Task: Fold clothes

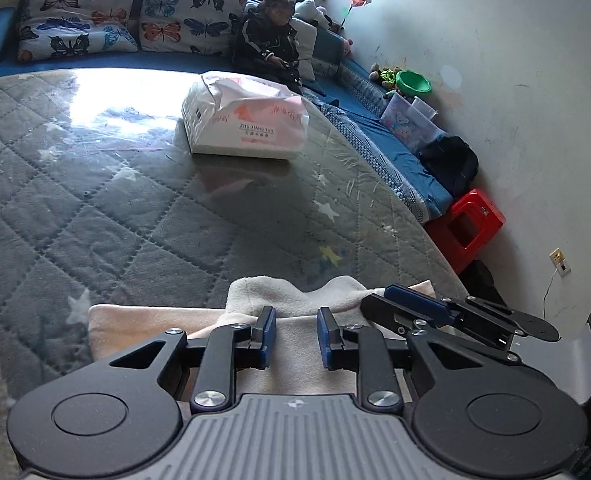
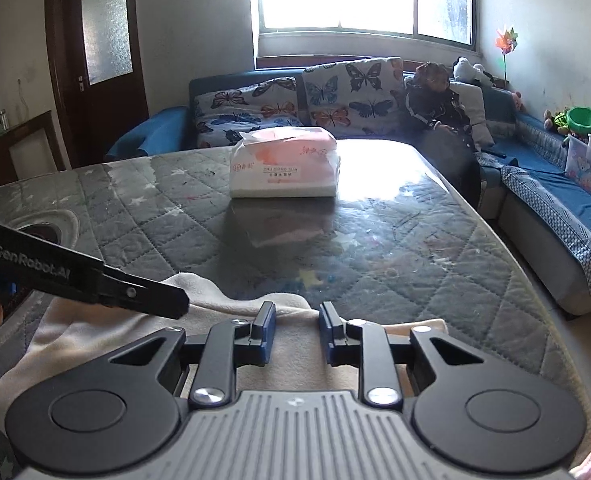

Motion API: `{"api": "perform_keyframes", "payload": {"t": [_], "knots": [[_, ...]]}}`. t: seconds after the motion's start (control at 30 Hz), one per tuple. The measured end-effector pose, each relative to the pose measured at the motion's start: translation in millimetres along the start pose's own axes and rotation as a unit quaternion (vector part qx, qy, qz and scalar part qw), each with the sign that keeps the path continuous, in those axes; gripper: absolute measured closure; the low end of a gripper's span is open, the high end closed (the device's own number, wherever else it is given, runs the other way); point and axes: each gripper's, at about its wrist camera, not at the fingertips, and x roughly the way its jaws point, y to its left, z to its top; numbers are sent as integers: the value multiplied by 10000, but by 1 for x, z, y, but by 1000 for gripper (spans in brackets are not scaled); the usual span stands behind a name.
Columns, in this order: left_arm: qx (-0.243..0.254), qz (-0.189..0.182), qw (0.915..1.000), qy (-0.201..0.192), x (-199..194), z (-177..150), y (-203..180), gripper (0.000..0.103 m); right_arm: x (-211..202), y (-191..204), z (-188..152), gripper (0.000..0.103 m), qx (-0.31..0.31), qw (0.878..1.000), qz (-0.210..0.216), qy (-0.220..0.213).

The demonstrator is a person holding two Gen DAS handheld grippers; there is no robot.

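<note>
Right under both cams is the cream fleece garment (image 1: 295, 300), lying at the near edge of the quilted grey table cover (image 1: 135, 208) with little stars on it. My left gripper (image 1: 295, 320) has its blue pads parted with a gap showing, nothing pinched, just hanging over the fleece; same for my right gripper (image 2: 296, 312), released above the fabric. In the right wrist view the left tool's arm pokes in from the left and I can read "GenRobot.AI" on it. Further back sits a white and pink plastic bag (image 2: 285, 168) printed "ZHU XIANG YUN", contents hidden. Behind it are butterfly cushions (image 2: 295, 100), then a person in a dark jacket (image 2: 435, 108) on the blue sofa. Far right: a green bowl (image 1: 413, 82), a clear plastic box (image 1: 409, 120) with stuff inside I can't make out, and a red stool (image 1: 465, 224).
</note>
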Motion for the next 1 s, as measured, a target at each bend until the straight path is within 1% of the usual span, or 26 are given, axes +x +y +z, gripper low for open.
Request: {"api": "perform_keyframes", "payload": {"t": [0.13,0.23,0.37,0.53,0.77,0.87,1.0], "knots": [[10,11,10000,14,1,1,0,80,4,1,0,78,-38,10000,-40,27],[1,9,10000,18,1,1,2,80,-3,1,1,78,-9,9999,72,-93],[-9,45,10000,26,0,1,0,79,4,7,0,77,-244,9997,22,33],[-37,53,10000,65,1,2,1,80,-16,10,-1,78,-262,9996,144,-22],[34,118,9999,49,2,2,-1,80,-55,30,-33,78,-518,9976,461,40],[48,128,9999,45,2,1,-2,80,-72,41,-51,78,-693,9970,350,-59],[60,130,9999,51,3,2,-1,82,-83,45,-67,78,-847,9960,269,-78]]}}
